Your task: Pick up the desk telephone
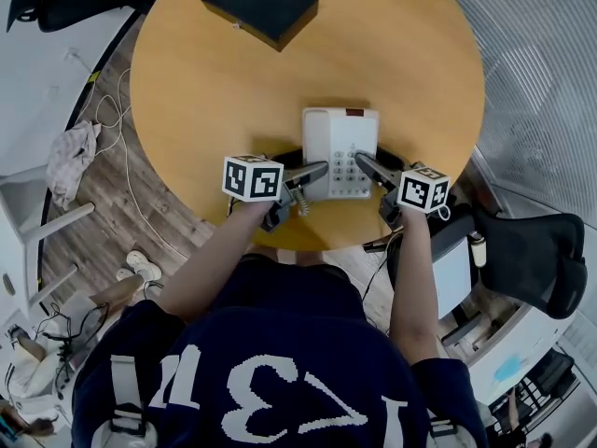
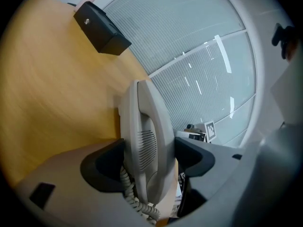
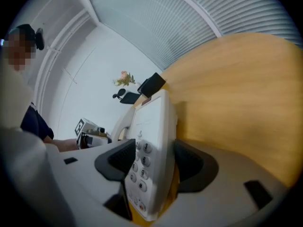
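Nearest the camera, at lower centre of the head view, the left gripper (image 1: 315,172) and right gripper (image 1: 370,168) bracket the desk telephone (image 1: 340,143), which is at the near edge of the round wooden counter (image 1: 392,54).

In the left gripper view, the fingers (image 2: 102,167) are clamped on the handset (image 2: 149,126), one pad on each side, and the coiled cord (image 2: 137,200) dangles just below.

In the right gripper view, the fingers (image 3: 118,162) pinch the phone's right side, one across the keypad (image 3: 142,169) and one behind the base. I can't tell whether the phone has left the surface.

Farther back, at upper left of the head view, a black box (image 1: 259,6) lies well apart from all this. An office chair (image 1: 532,250) sits off the counter at lower right.

The left grip worries me. It appears to hold the handset and not the base, so an uneven rise could pull the handset off its cradle. The base would then hang from the right side alone. The right pinch takes only the edge of smooth plastic, so a tilt could let it slide. This close to the edge, anything that slips likely drops past the counter.
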Demonstrator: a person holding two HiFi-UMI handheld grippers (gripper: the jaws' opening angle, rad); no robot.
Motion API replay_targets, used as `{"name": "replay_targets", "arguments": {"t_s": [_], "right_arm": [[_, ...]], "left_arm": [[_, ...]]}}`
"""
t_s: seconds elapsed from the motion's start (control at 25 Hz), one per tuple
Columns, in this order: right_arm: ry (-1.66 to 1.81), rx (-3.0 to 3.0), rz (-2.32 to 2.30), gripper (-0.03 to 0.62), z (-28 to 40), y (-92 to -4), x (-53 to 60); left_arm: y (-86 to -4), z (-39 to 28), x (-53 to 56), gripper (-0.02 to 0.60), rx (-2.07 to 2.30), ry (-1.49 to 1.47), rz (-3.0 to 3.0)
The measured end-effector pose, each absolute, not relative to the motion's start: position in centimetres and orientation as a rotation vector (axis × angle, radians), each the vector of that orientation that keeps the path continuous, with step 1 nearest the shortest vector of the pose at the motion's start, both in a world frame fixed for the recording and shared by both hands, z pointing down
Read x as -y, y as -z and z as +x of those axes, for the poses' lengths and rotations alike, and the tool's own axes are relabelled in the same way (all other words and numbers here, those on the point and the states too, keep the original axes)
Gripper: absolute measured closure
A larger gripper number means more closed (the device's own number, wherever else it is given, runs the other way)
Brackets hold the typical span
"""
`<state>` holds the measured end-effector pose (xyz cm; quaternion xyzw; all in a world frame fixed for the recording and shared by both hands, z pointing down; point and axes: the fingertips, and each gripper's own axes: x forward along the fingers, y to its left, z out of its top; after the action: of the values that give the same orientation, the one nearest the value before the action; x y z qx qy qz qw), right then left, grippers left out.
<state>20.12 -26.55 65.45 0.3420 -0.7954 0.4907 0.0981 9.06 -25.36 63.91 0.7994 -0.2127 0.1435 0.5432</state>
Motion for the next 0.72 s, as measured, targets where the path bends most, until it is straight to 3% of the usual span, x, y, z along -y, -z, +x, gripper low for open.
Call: {"name": "replay_targets", "arguments": {"t_s": [0.44, 0.72], "right_arm": [[-1.48, 2.316, 1.087, 0.353, 19.8, -66.2, 25.8], [-1.391, 2.45, 1.239, 0.355, 19.0, -61.7, 27.0]], "left_arm": [[-63.6, 8.6, 25.6, 0.259, 0.513, -0.292, 1.968], [-58.3, 7.5, 27.9, 0.27, 0.532, -0.263, 2.201]]}}
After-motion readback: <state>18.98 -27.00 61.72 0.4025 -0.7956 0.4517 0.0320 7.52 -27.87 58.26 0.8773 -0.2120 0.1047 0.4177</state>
